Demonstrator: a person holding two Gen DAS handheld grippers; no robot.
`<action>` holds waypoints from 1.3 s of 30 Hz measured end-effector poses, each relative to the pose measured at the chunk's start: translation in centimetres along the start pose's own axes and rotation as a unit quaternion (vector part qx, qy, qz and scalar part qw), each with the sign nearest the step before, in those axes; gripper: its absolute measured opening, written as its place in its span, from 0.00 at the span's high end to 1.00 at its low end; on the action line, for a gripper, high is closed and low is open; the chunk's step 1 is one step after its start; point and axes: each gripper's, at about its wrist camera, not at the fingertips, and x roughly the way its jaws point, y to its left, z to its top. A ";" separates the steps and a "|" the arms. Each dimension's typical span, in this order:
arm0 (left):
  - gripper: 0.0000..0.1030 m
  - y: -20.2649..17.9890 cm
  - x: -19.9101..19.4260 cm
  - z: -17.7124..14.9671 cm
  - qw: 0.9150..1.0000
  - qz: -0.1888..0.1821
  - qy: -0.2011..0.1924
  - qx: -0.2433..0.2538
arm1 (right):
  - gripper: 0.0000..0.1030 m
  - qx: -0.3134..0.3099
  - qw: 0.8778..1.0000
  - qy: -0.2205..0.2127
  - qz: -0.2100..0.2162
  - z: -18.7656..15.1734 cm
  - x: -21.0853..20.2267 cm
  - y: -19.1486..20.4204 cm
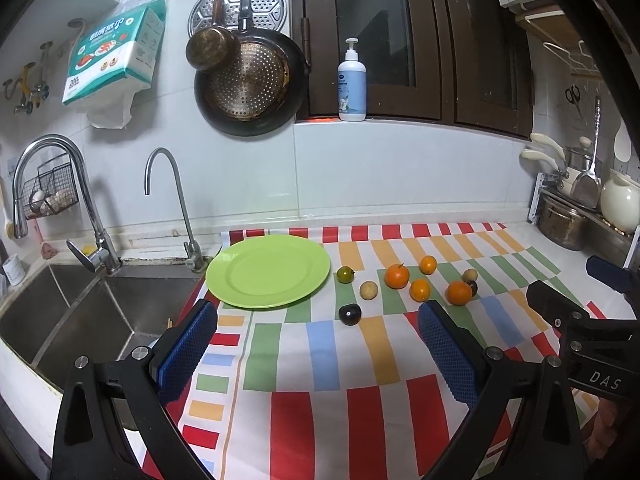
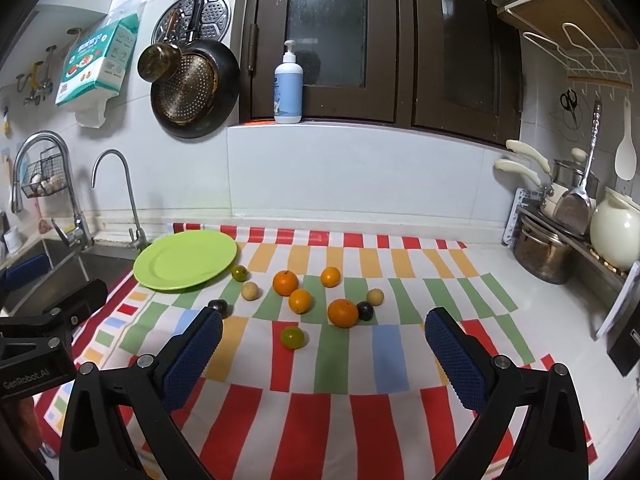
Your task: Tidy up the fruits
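From my left wrist view, the left gripper [image 1: 318,354] hangs over the striped cloth [image 1: 360,360] with its jaws spread wide and nothing between the blue pads [image 1: 188,354]. The green plate [image 1: 268,272] sits bare at the cloth's far left, next to the sink [image 1: 60,320]. To its right the fruits are loose on the cloth: a green fruit [image 1: 345,274] just beside the plate's rim, a pale round fruit [image 1: 368,290], a dark fruit [image 1: 350,314] nearest my fingers, then four oranges [image 1: 397,276] in a cluster, with another pale and another dark fruit tucked behind the rightmost orange. The right gripper's body shows at the right edge. Switching to my right wrist view, the right gripper [image 2: 324,354] also has its jaws wide apart, holding nothing, above the cloth. Here I see one more yellow-green fruit [image 2: 292,337] lying alone, closest to me, between the fingers' line of sight. The oranges sit beyond it, mid-cloth, and the plate lies far left, still without any fruit on it. A soap bottle [image 2: 288,88] stands on the window ledge.
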 end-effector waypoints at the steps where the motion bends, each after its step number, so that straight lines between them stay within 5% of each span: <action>1: 0.01 0.0 0.0 0.0 1.000 0.001 0.000 0.000 | 0.01 0.001 1.000 0.000 0.000 0.0 0.0 0.0; 39: 0.01 0.2 0.7 0.6 1.000 -0.001 -0.011 0.007 | 0.01 0.001 1.000 0.002 0.002 0.5 0.6 0.4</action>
